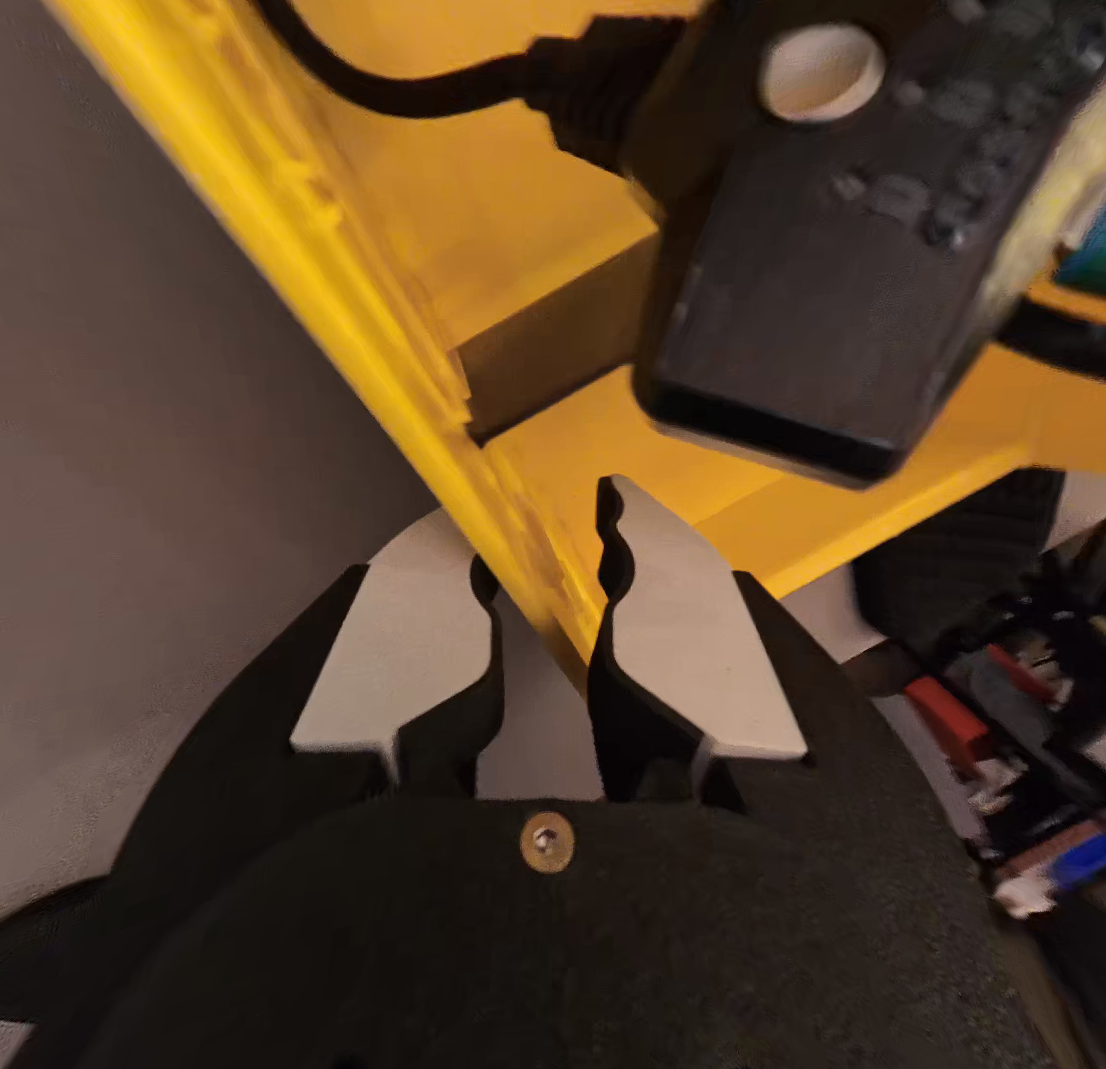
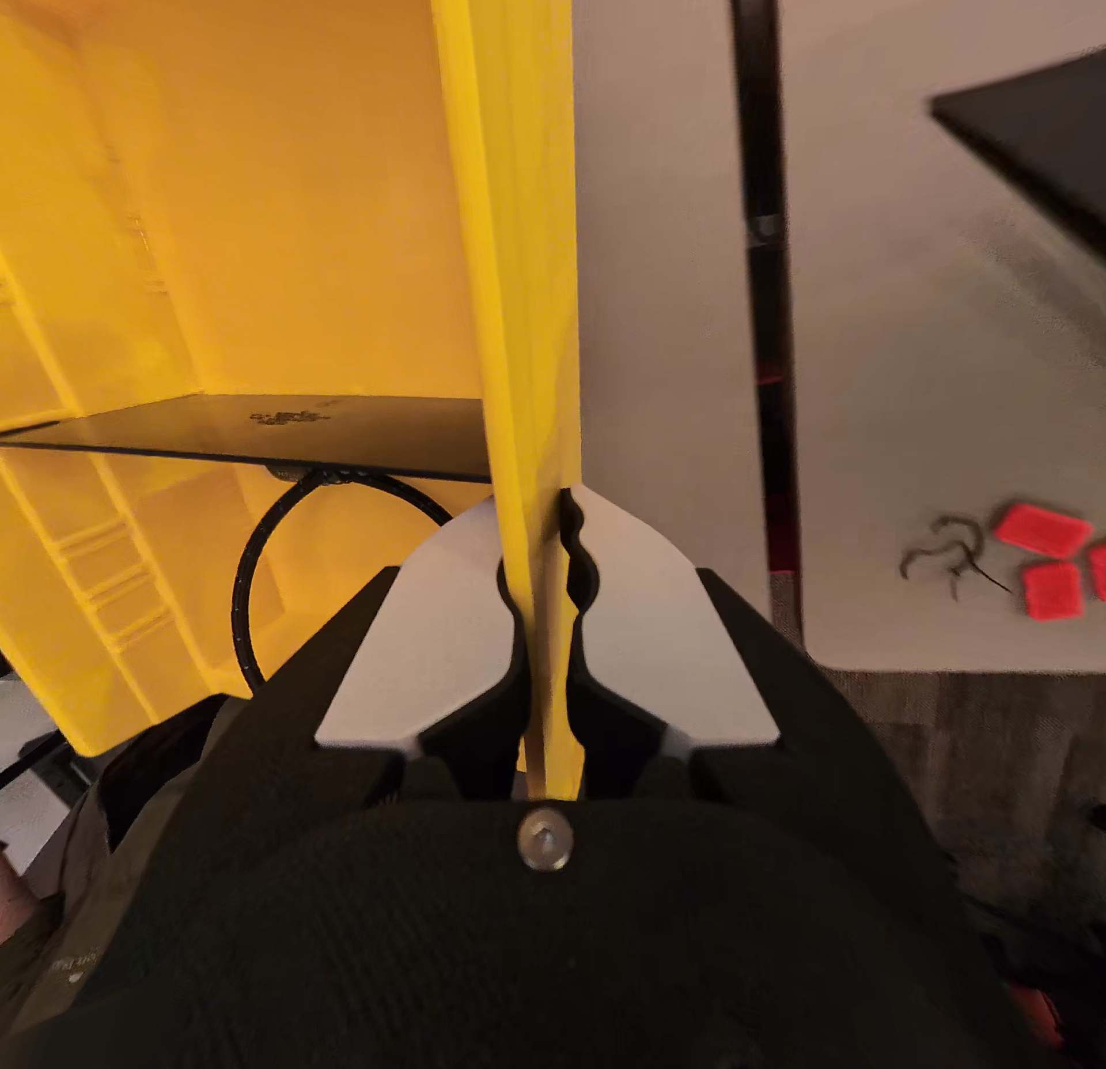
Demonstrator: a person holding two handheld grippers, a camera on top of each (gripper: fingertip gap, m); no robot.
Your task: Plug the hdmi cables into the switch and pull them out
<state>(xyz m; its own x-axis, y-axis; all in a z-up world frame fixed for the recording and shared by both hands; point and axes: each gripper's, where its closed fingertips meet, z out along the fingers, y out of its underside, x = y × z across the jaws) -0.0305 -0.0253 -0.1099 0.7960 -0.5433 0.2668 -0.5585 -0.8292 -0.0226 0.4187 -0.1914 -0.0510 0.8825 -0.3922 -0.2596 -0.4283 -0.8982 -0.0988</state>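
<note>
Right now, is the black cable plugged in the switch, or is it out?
Plugged in, it seems: the black cable ends in a connector seated against the side of the switch, no gap visible. The view is blurred, so depth is uncertain.

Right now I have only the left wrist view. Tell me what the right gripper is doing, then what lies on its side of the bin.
Observer: The right gripper is shut on the yellow bin, one finger on each side of its wall.
Operator: Report what lies outside that wall.
Observer: Red pieces lie on the pale table, apart from the bin.
Operator: Now the inside.
Observer: A black flat panel spans the bin, with a black cable looping below it.
</note>
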